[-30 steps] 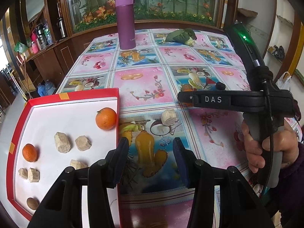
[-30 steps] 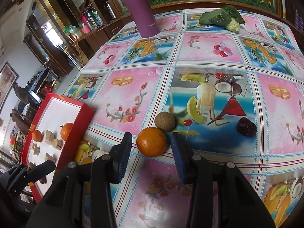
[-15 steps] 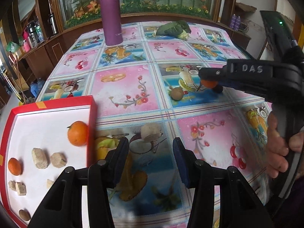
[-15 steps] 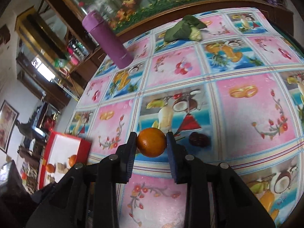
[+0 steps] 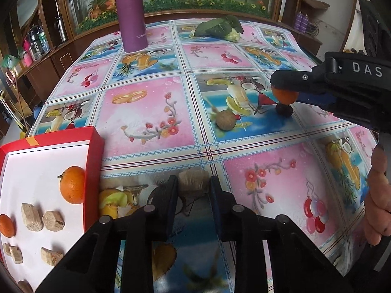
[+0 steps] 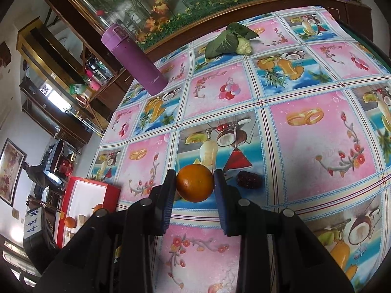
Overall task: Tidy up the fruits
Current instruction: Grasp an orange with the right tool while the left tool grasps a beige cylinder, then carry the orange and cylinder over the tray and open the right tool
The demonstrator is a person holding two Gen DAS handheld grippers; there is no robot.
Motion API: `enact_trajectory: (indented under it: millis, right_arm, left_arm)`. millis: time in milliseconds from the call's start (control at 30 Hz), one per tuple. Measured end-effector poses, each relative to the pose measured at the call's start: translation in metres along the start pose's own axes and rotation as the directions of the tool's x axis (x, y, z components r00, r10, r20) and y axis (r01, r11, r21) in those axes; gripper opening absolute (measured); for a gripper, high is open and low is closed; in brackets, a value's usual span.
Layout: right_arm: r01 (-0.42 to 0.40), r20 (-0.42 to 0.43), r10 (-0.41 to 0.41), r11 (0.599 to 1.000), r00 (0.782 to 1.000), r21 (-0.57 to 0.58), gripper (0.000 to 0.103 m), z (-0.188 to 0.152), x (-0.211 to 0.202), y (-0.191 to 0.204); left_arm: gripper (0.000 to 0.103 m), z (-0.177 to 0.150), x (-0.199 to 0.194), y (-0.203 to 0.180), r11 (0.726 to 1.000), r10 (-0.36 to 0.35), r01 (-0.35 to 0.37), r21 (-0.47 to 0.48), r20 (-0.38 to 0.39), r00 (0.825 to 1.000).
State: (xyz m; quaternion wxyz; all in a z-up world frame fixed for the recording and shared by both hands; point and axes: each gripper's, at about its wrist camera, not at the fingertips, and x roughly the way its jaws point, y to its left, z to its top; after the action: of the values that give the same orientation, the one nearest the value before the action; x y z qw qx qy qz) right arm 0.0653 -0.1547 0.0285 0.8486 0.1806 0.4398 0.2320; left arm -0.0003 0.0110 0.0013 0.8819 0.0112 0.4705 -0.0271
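In the right wrist view my right gripper (image 6: 195,182) is shut on an orange (image 6: 195,188), held above the fruit-print tablecloth. The left wrist view shows that same orange (image 5: 286,97) lifted over a dark date-like fruit (image 5: 284,109). My left gripper (image 5: 193,188) is low at the table's near side, its fingers pressed against a beige fibrous chunk (image 5: 193,182). Just left of it lies a red tray (image 5: 94,146) with a white floor. The tray holds a large orange (image 5: 72,188), a small orange (image 5: 6,225) and several beige chunks (image 5: 53,221).
A brown round fruit (image 5: 226,120) lies mid-table, near the dark fruit (image 6: 249,179). A purple flask (image 5: 132,14) and a leafy vegetable (image 5: 220,28) stand at the far side. A hand (image 5: 377,195) grips the right tool's handle. The table edge drops off on the right.
My right gripper shut on the orange and lifted it off the cloth. My left gripper moved forward from the tray's edge and shut on the beige chunk.
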Motion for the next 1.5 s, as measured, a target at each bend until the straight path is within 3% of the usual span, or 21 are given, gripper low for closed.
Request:
enact_trajectory:
  millis: [267,633,1000,1300,1500]
  right_arm:
    - [0.002,-0.002,-0.002,1.0,1.0,-0.012,0.033,-0.001,0.001,0.002]
    - [0.011,0.002,-0.01,0.992,1.0,-0.123,0.033,-0.016,0.01,0.025]
    - [0.084,0.147,-0.054,0.974,0.988,-0.209,0.033,-0.023,0.005,0.033]
    - [0.149,0.178,-0.101,0.948,0.979,-0.28,0.033,-0.039,0.013,0.049]
    - [0.122,0.185,-0.071,0.951,0.98,-0.283,0.033,-0.046,0.009,0.061]
  left_arm:
    - [0.025,-0.001,-0.005,0.003,1.0,-0.01,0.01,-0.015,0.015,1.0]
    - [0.025,-0.008,-0.048,0.003,0.999,-0.034,0.038,-0.033,0.122,0.992]
    - [0.025,-0.024,-0.087,0.041,0.993,0.056,-0.031,-0.114,0.227,0.972]
    - [0.025,-0.044,-0.102,0.07,0.985,0.092,-0.052,-0.166,0.242,0.966]
    - [0.025,-0.057,-0.105,0.087,0.978,0.108,-0.06,-0.202,0.234,0.966]
